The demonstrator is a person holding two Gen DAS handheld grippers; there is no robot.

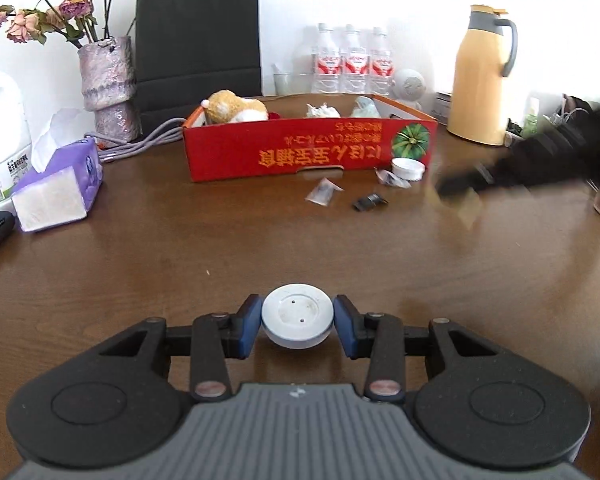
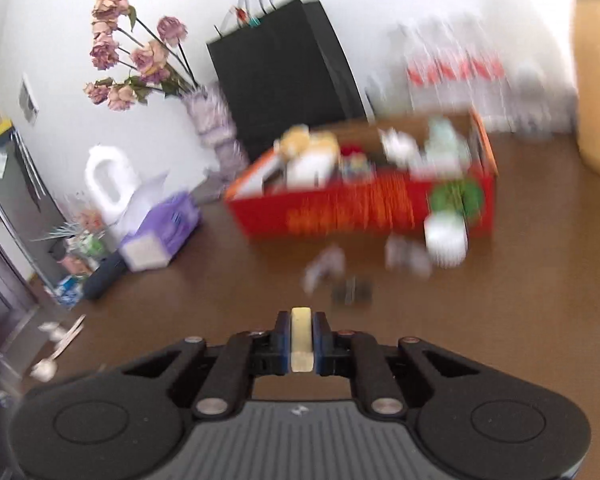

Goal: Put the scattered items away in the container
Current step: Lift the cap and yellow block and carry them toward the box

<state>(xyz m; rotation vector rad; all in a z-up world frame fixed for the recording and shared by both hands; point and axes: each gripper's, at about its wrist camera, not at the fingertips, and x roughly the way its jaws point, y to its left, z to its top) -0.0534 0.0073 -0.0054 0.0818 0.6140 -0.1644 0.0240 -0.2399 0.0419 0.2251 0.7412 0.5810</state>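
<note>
Left gripper (image 1: 298, 326): blue pads clamp smooth round white cap (image 1: 297, 318), domed, two tiny holes on top, held above glossy brown wood table (image 1: 260, 248). Right gripper (image 2: 301, 338): jaws closed tight on thin pale cream block (image 2: 301, 338), matte, rectangular. Red cardboard box (image 1: 300, 152), open-topped, stands ahead mid-table; fluffy tan plush toy (image 1: 236, 107) inside. Just before box: white round lid (image 1: 408, 168), crinkled clear wrappers (image 1: 323, 194), small dark clip (image 1: 369, 202). Right view blurred.
</note>
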